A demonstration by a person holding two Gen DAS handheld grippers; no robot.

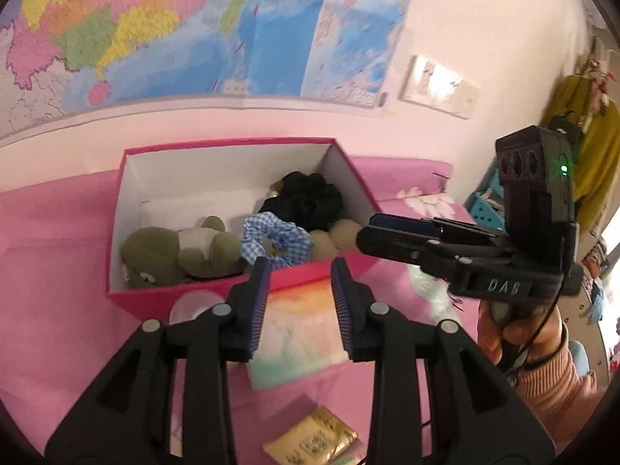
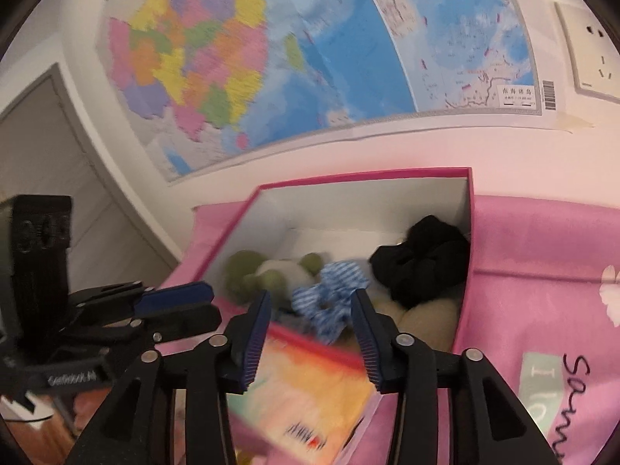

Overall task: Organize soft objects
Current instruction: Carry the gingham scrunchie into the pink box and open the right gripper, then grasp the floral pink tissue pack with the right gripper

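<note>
A pink box (image 1: 128, 178) with a white inside stands on the pink cloth. It holds a green plush frog (image 1: 170, 252), a blue checked scrunchie (image 1: 277, 238), a black scrunchie (image 1: 306, 199) and a beige soft thing (image 1: 335, 236). The same box (image 2: 471, 232) shows in the right wrist view with the frog (image 2: 271, 273), blue scrunchie (image 2: 329, 294) and black scrunchie (image 2: 422, 259). My left gripper (image 1: 298, 302) is open and empty in front of the box. My right gripper (image 2: 310, 337) is open and empty, just before the box's near rim; it shows side-on in the left wrist view (image 1: 383, 232).
A pastel rainbow book (image 1: 302, 333) lies in front of the box, also in the right wrist view (image 2: 310, 395). A gold packet (image 1: 314, 441) lies nearer. A clear round lid (image 1: 193, 306) sits by the box. A map (image 1: 193, 27) hangs on the wall behind.
</note>
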